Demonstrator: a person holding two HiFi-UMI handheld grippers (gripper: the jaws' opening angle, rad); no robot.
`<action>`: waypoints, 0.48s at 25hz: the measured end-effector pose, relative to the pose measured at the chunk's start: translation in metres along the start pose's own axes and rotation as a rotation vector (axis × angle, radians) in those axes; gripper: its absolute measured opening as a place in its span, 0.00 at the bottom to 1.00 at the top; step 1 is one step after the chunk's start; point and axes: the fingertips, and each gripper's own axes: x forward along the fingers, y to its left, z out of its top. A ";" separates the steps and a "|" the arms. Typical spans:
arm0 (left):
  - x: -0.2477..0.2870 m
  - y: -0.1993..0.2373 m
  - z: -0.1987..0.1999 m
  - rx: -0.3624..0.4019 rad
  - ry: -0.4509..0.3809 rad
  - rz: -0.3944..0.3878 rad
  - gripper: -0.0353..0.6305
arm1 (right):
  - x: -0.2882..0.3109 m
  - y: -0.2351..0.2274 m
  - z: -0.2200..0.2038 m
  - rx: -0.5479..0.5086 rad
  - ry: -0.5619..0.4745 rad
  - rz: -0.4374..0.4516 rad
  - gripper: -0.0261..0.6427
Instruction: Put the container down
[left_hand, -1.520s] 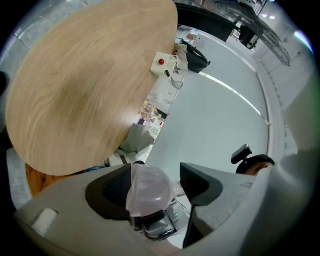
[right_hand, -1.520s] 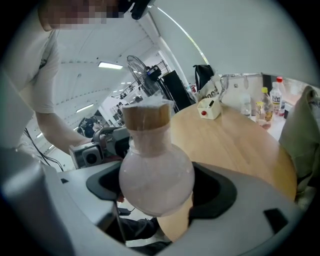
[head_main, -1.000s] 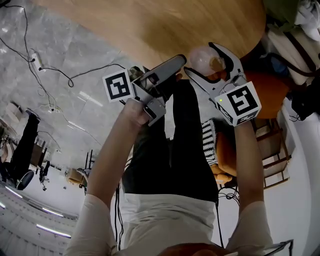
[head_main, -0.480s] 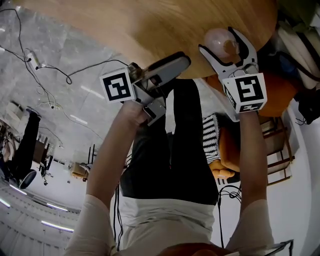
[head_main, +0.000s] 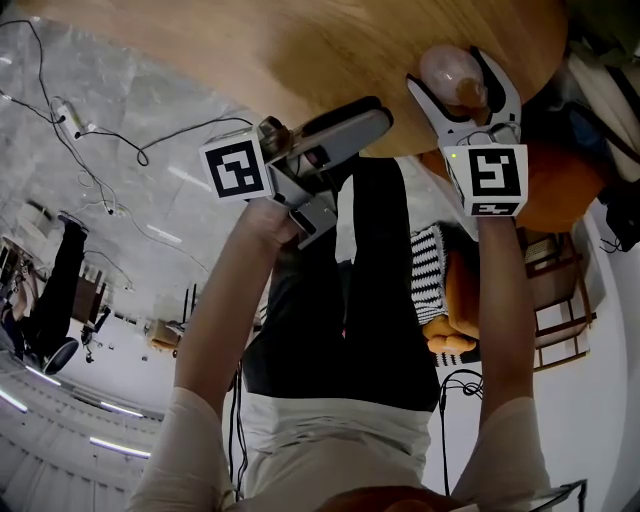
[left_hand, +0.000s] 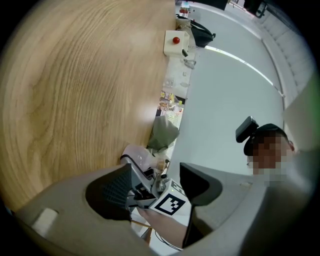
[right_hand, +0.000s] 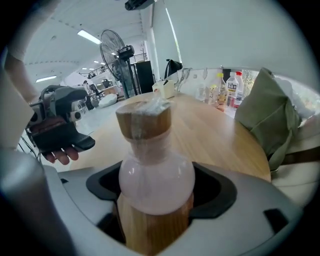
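The container (right_hand: 155, 175) is a pink round glass jar with a wooden base and a wooden stopper (right_hand: 143, 123) wrapped in clear film. My right gripper (right_hand: 155, 197) is shut on its bulb and holds it upright. In the head view the container (head_main: 452, 72) hangs over the near edge of the round wooden table (head_main: 300, 50), inside the right gripper (head_main: 462, 85). My left gripper (head_main: 372, 112) is to its left, near the table edge, open and holding nothing. In the left gripper view the container (left_hand: 136, 156) shows between the jaws of the left gripper (left_hand: 156, 187), well beyond them.
A green bag (right_hand: 267, 120), several bottles (right_hand: 231, 90) and a white box (right_hand: 164, 89) stand at the table's far side. The left gripper view shows a white box with a red button (left_hand: 175, 42). An orange seat (head_main: 550, 180) is at the right, and cables (head_main: 100, 140) lie on the floor.
My right gripper has carried the container forward and to the right, from beside the table edge to over it. The left gripper has shifted forward a little.
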 end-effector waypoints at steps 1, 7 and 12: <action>0.000 0.001 0.001 -0.001 -0.004 -0.002 0.50 | 0.001 0.000 -0.001 -0.012 0.004 -0.007 0.63; -0.001 0.005 -0.003 -0.006 -0.004 -0.001 0.50 | 0.000 0.000 -0.008 -0.047 0.009 -0.042 0.63; -0.003 -0.006 -0.006 0.004 0.015 0.002 0.50 | -0.005 0.001 -0.001 -0.039 0.020 -0.039 0.64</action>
